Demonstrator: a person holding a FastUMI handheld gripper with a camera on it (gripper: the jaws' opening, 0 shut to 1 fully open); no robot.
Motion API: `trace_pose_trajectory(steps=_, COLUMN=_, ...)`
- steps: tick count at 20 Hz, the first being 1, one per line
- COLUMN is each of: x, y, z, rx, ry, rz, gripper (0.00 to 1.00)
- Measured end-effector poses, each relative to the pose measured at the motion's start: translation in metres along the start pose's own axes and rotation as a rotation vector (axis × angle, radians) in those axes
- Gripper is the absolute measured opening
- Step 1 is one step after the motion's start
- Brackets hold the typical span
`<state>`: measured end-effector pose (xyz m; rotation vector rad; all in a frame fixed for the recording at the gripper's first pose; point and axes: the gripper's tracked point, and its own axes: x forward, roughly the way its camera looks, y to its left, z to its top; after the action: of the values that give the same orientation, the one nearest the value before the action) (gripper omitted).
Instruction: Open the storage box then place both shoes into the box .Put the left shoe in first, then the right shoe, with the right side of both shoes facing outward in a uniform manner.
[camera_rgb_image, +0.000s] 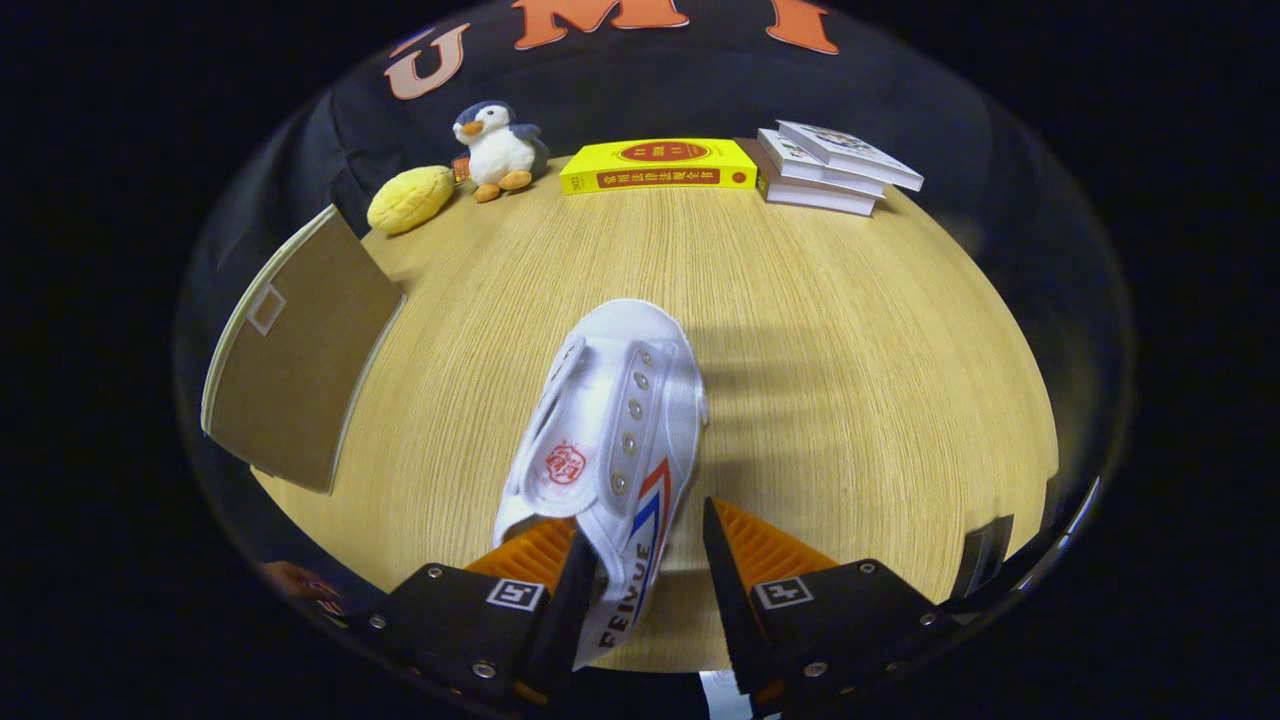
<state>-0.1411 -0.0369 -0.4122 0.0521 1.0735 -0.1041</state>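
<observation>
1. Gripper (650, 560): the jaws stand parted around the heel end of the white shoe (610, 430). The left finger touches the shoe's collar; the right finger stands clear of it, so nothing is clamped.
2. Shoe: it rests on the table (850, 330), its long axis running from between the jaws straight ahead, toe pointing away. The striped side faces the right finger.
3. Storage box (300, 350): a brown panel ahead and to the left of the fingers, apart from the shoe.
4. Judgement: closing the jaws should pinch the heel; the carry then goes leftward.
</observation>
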Motion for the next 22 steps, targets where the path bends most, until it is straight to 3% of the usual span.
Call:
trace_pose_trajectory(steps=5, x=0.007, y=0.009, z=0.003, rx=0.036, ry=-0.015, rz=0.035, gripper=0.48)
trace_pose_trajectory(steps=9, x=0.008, y=0.007, z=0.001, rx=0.118, ry=0.035, rz=0.083, gripper=0.46)
trace_pose_trajectory(steps=14, x=0.008, y=0.009, z=-0.001, rx=0.167, ry=0.069, rz=0.128, gripper=0.37)
trace_pose_trajectory(steps=22, x=0.007, y=-0.002, z=0.001, rx=0.239, ry=0.075, rz=0.047, gripper=0.05)
